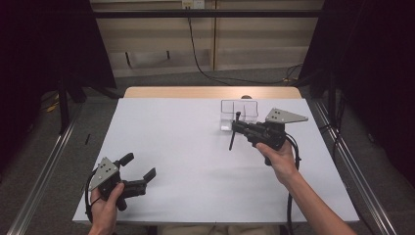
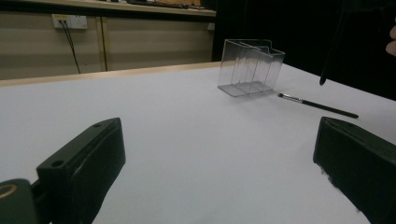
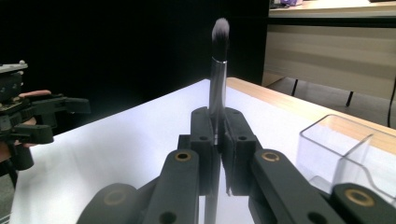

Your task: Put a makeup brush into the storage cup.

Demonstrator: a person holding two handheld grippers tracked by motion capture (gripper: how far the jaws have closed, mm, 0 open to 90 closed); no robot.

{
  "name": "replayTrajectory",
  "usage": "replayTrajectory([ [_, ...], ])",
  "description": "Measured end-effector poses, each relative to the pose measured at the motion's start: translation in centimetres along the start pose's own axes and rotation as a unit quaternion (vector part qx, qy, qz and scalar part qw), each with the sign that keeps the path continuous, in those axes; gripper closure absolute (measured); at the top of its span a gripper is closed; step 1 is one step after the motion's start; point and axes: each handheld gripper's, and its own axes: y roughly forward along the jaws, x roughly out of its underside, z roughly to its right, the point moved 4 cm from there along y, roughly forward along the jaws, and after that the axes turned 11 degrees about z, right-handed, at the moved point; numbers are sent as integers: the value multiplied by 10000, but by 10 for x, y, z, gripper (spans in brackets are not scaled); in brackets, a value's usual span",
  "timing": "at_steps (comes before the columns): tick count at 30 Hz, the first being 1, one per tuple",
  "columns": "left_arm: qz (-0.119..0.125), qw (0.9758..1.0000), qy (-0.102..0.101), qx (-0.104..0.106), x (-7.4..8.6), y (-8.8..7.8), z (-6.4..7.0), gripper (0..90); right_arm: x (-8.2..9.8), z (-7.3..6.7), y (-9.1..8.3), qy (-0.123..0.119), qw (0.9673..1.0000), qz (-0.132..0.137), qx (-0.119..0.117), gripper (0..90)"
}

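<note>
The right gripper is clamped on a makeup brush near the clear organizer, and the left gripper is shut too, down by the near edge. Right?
Not quite. The left gripper is open: the left gripper view shows its jaws wide apart with nothing between. The right gripper does clamp the makeup brush beside the clear organizer.

From my station, the high view is evenly lit from above: the white table reads bright, its surroundings fall to near black, and shadows on it are faint. The picture is soft and low in detail. In the left gripper view, the near jaws are blurred and the clear organizer is fairly sharp. In the right gripper view, the brush tip is soft against a black backdrop; the background wall is out of focus.
</note>
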Motion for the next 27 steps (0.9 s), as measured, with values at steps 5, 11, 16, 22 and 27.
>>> replayTrajectory([
  [5, -46, 9999, 94, -24, 1, 1, -1, 16, -12, 9, 0, -51, 9999, 80, 102, 841],
  [11, -16, 9999, 86, -126, 1, 3, -6, 9, -25, 21, 6, -70, 9996, 157, 208, 841],
  [16, 22, 9998, 103, -171, 0, 2, -7, 9, -43, 35, 16, -128, 9989, 272, 364, 841],
  [22, 70, 9997, 91, -226, -1, -1, -11, 9, -51, 47, 28, -194, 9981, 238, 528, 841],
  [27, 87, 9996, 102, -265, -2, -3, -13, 9, -52, 56, 40, -205, 9974, 192, 658, 841],
])
